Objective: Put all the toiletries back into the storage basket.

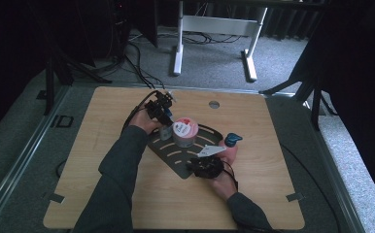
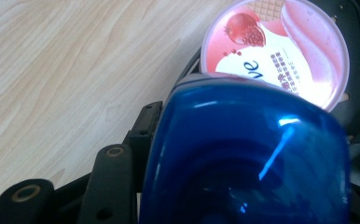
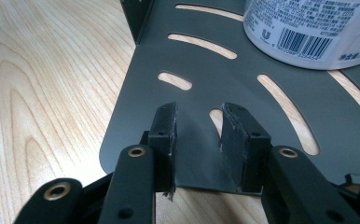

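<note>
While the left claw [image 1: 165, 127] grips a blue object [image 2: 248, 158] beside the pink tub [image 1: 184, 131], the right claw [image 3: 199, 140] stands open over the dark tray's [image 3: 271, 121] edge; wooden tabletop [image 1: 103, 141] beneath.

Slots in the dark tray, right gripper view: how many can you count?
5 at least. On the tray: two long slots near the tub, a short one left, a long curved one right, and one partly hidden between the right hand-held gripper jaws. More may lie under the tub.

I see a matt dark metal tray [image 3: 243, 88] on pale wood-grain tabletop [image 1: 103, 145]; at its twelve o'clock, a glossy pink plastic tub [image 2: 280, 51].
</note>
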